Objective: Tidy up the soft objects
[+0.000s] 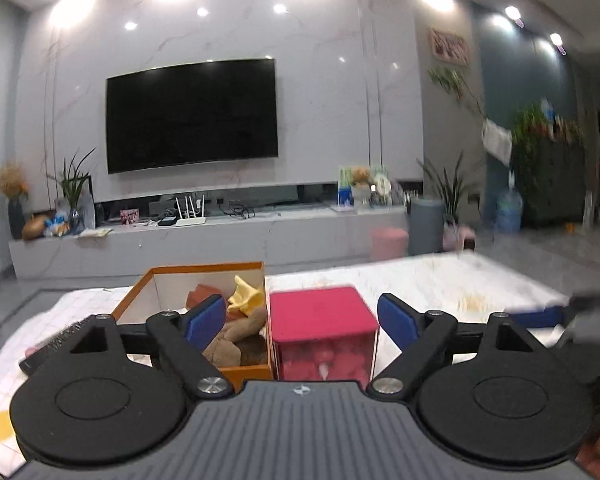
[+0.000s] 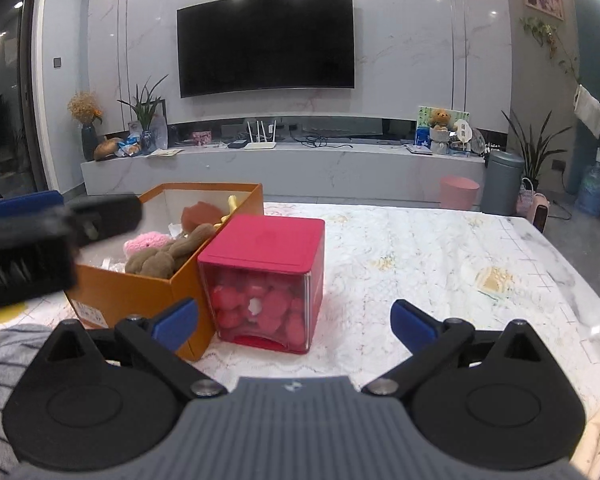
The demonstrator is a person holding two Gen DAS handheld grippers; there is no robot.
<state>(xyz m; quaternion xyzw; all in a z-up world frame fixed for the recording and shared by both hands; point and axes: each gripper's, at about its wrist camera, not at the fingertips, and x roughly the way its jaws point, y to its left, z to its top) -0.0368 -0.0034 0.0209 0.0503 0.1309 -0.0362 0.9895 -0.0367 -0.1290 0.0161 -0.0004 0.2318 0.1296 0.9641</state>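
Observation:
An open orange box (image 1: 244,372) (image 2: 132,292) on the table holds soft toys: a brown plush (image 1: 236,336) (image 2: 168,254), a yellow one (image 1: 246,298), a pink one (image 2: 144,246) and a reddish-brown one (image 2: 196,214). Right beside it stands a red-lidded clear cube (image 1: 324,332) (image 2: 266,284) full of red soft pieces. My left gripper (image 1: 302,320) is open, its blue pads apart just in front of the cube. My right gripper (image 2: 294,322) is open too, near the cube's front, with nothing between its fingers. The left gripper's body shows blurred at the left of the right wrist view.
The table (image 2: 440,264) wears a pale patterned cloth, bare to the right of the cube. A dark remote (image 1: 46,352) lies at the left. Beyond are a TV console (image 2: 284,168), a wall TV, plants, a pink stool (image 2: 458,192) and a grey bin (image 2: 502,182). A striped sleeve (image 2: 8,344) sits lower left.

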